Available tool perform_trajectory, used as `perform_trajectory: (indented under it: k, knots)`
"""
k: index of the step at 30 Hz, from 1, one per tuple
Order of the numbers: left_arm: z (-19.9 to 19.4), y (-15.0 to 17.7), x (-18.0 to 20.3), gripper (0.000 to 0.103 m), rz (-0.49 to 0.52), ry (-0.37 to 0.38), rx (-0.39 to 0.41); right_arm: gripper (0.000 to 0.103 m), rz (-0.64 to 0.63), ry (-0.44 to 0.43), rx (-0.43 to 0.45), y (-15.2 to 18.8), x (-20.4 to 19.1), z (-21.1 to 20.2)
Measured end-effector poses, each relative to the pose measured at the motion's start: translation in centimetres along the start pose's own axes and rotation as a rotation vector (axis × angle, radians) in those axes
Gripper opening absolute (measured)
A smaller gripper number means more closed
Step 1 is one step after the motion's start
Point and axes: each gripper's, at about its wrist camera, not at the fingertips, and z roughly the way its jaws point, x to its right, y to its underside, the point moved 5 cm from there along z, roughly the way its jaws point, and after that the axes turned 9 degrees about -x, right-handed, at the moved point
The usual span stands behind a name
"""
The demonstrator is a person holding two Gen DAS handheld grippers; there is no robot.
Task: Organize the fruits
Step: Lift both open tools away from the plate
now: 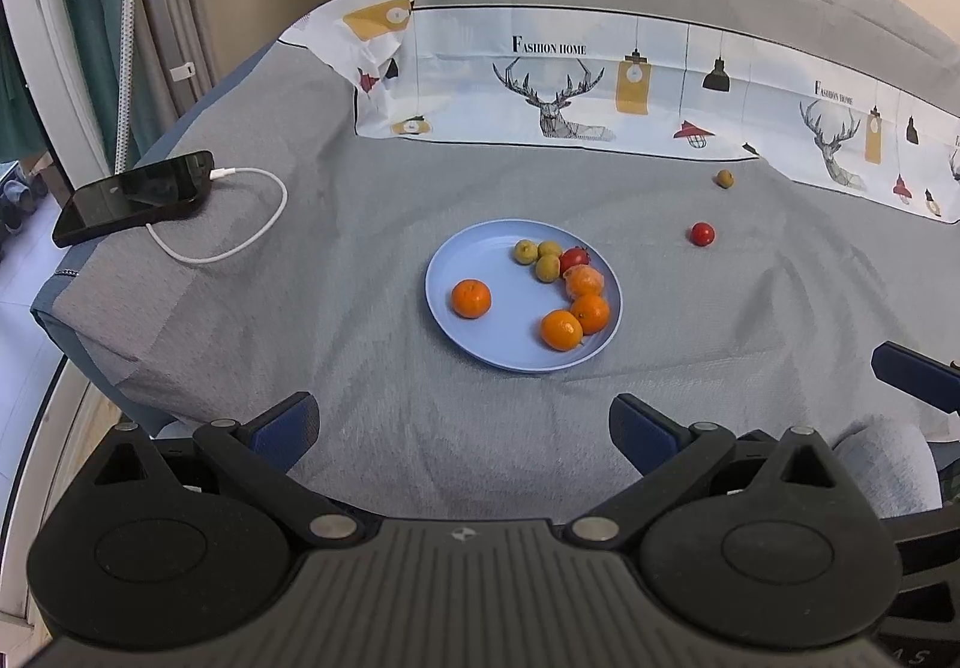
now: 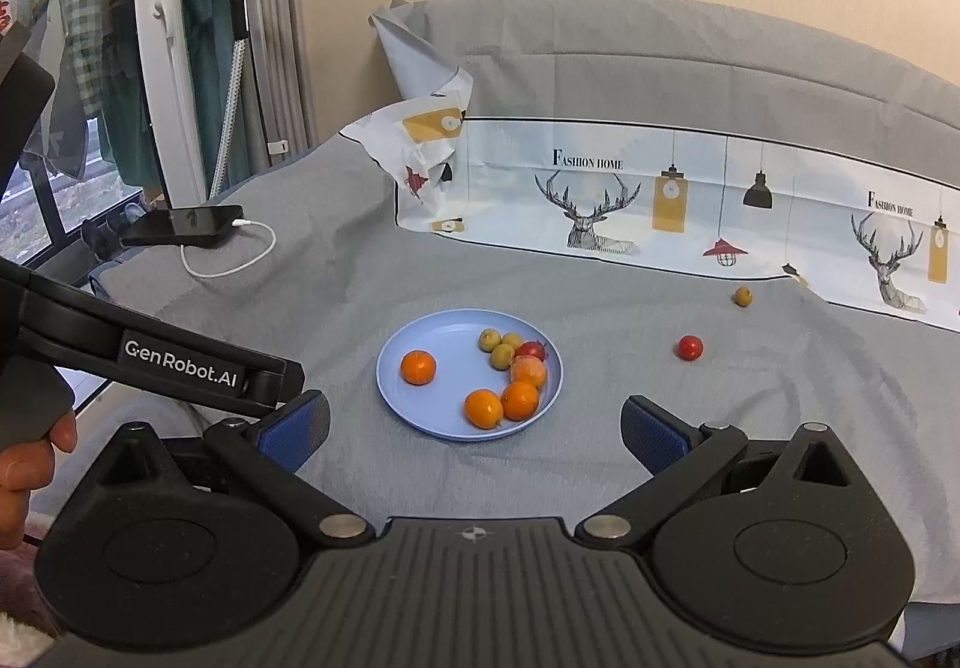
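A light blue plate [image 1: 474,272] [image 2: 444,344] lies on the grey bed cover. It holds several oranges [image 1: 471,298] [image 2: 418,366], three green fruits [image 1: 547,267] [image 2: 503,355] and a red tomato [image 1: 574,257] [image 2: 532,349]. Off the plate to the right, a second red tomato [image 1: 702,234] [image 2: 690,347] and a small green-brown fruit [image 1: 725,178] [image 2: 743,296] rest on the cover. My left gripper [image 1: 465,431] hangs open and empty in front of the plate. My right gripper [image 2: 477,431] is likewise open and empty, just short of the plate.
A black phone [image 1: 135,197] [image 2: 180,227] with a white charging cable [image 1: 240,242] lies at the bed's left corner. A printed sheet with deer and lamps [image 1: 600,86] [image 2: 660,200] runs along the back. A person's hand [image 2: 24,458] holds the left gripper's handle.
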Motion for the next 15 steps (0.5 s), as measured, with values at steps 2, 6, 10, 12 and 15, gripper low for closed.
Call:
perform_trajectory:
  k: [2, 6, 10, 12, 15]
  knots:
    - [0.3, 0.0, 0.1, 0.103, 0.003, -0.002, -0.007, 0.102, 0.004, -0.002, -0.007, 0.0, 0.1, 0.2]
    - [0.7, -0.1, 0.2, 0.103, 0.010, -0.005, -0.017, 0.102, 0.016, -0.004, -0.019, 0.1, 0.4, 0.7]
    - [1.5, -0.6, 0.5, 0.103, 0.021, -0.009, -0.028, 0.102, 0.038, 0.011, -0.022, 0.3, 1.3, 1.3]
    - [2.0, -1.2, 1.0, 0.103, 0.032, -0.009, -0.033, 0.102, 0.055, 0.033, -0.018, 0.4, 2.2, 1.5]
    - [2.9, -2.4, 2.6, 0.103, 0.064, 0.000, -0.039, 0.102, 0.092, 0.085, -0.007, 0.5, 4.6, 1.8]
